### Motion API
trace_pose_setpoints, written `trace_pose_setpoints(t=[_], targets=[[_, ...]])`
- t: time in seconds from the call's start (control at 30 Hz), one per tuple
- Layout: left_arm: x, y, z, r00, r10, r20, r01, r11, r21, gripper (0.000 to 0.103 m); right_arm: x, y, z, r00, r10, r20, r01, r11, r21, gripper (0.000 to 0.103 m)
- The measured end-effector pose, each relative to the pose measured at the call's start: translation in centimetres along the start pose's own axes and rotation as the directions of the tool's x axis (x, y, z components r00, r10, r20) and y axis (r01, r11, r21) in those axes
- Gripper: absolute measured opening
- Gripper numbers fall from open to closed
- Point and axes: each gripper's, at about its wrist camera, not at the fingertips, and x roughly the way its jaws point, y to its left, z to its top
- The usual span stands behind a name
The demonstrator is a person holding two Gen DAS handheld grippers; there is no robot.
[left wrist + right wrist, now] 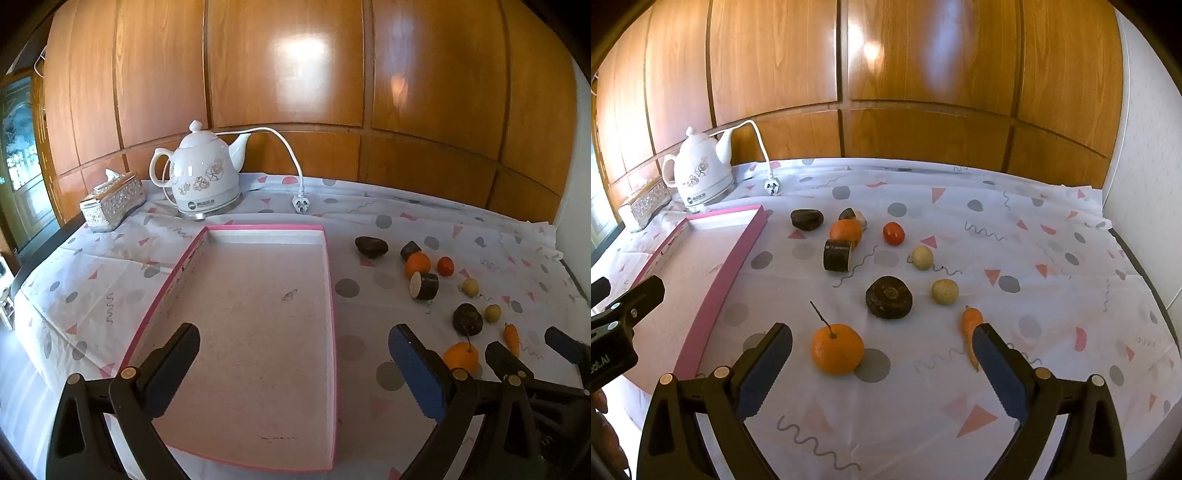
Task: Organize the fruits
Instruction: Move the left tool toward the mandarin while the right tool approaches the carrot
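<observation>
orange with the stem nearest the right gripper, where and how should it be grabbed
Probably grip the orange across its round middle, coming from above and the near side with the open right gripper. It sits upright, its thin stem leaning up and left, so keep the fingers below the stem. Cloth on both sides is free.

A shallow pink-rimmed box [258,332] lies flat at left. To its right, apart on the worktop [1034,258]: two oranges, the nearer [837,348] stemmed; a red tomato [894,233]; two pale round fruits; a small carrot [971,325]; dark pieces.
</observation>
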Motion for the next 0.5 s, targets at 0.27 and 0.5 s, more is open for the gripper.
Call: trace_pose_setpoints(t=[0.27,0.5], targets=[[-0.18,-0.37,0.03,1.000,-0.006,0.000,0.006,1.000,0.007,0.103,-0.18,-0.21,0.05,1.000,-0.003,0.011,0.003,1.000,0.000,0.100],[-0.12,-0.89,-0.01,1.000,-0.019,-0.007,0.020,1.000,0.016,0.103,-0.09,-0.40,0.18,1.000,-0.007,0.003,0.007,1.000,0.005,0.100]])
